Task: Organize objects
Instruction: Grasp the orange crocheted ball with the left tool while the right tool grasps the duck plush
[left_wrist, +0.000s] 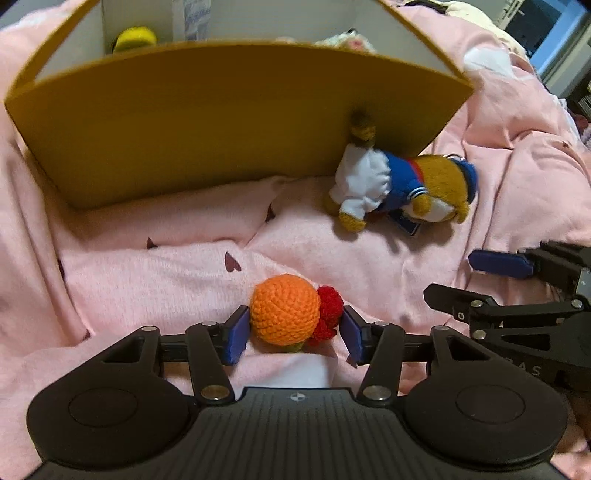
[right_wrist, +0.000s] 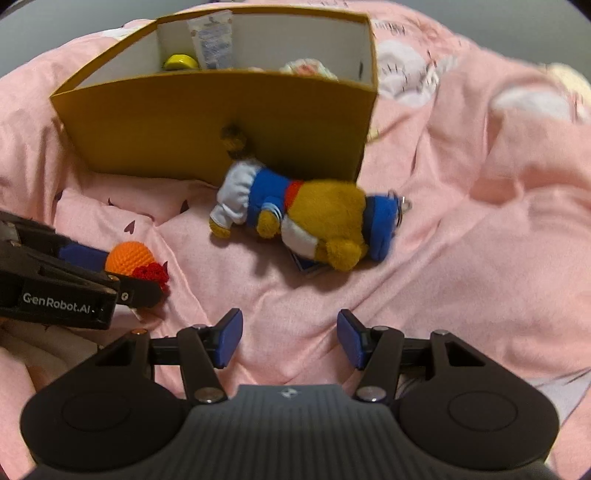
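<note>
Left gripper (left_wrist: 293, 328) with both blue pads around an orange crochet ball (left_wrist: 284, 314) with red bits, on a pink blanket (left_wrist: 166, 266). Beyond stands a yellow box (left_wrist: 221, 122); a plush toy (left_wrist: 402, 188) lies against its right corner. Right gripper (left_wrist: 480, 280) enters from the right edge.

Bed with rumpled pink heart-print blanket (right_wrist: 461, 229). On it: yellow open box (right_wrist: 221, 125) farthest from the right claw (right_wrist: 290, 339), plush bear (right_wrist: 306, 218) ahead of the claw against the box front, orange crochet toy (right_wrist: 129, 256) to the claw's left.
</note>
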